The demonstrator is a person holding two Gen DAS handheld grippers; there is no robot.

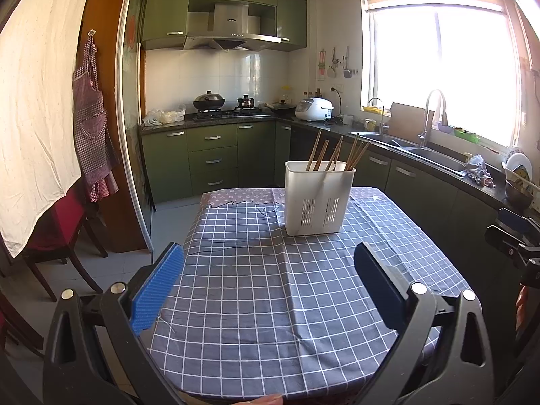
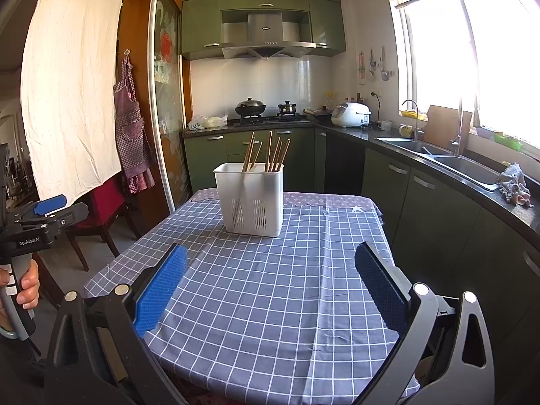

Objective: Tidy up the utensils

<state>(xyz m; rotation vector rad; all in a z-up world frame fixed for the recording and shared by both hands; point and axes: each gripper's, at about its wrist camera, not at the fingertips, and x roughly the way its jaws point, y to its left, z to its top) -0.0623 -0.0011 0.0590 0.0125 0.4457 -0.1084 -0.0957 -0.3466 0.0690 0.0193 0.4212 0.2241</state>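
Looking through the left wrist view first, the left gripper (image 1: 268,281) has its fingers spread wide with nothing between them, hovering over the checkered tablecloth (image 1: 256,290). The white utensil holder (image 1: 317,199) sits well beyond the fingertips, a bit right of centre in the frame, with a bunch of wooden chopsticks (image 1: 337,153) leaning out of it. Behind that it's a green-cabinet kitchen, with a sink (image 1: 432,157) under the bright window at the right, and the other gripper peeks in at the right edge. Right wrist view: the right gripper (image 2: 270,278) is just as wide and empty, and the utensil holder (image 2: 251,199) is straight ahead in mid-frame, apart from the fingers, chopsticks (image 2: 268,153) upright inside. A hand (image 2: 23,283) holds the left gripper's handle at the lower left.
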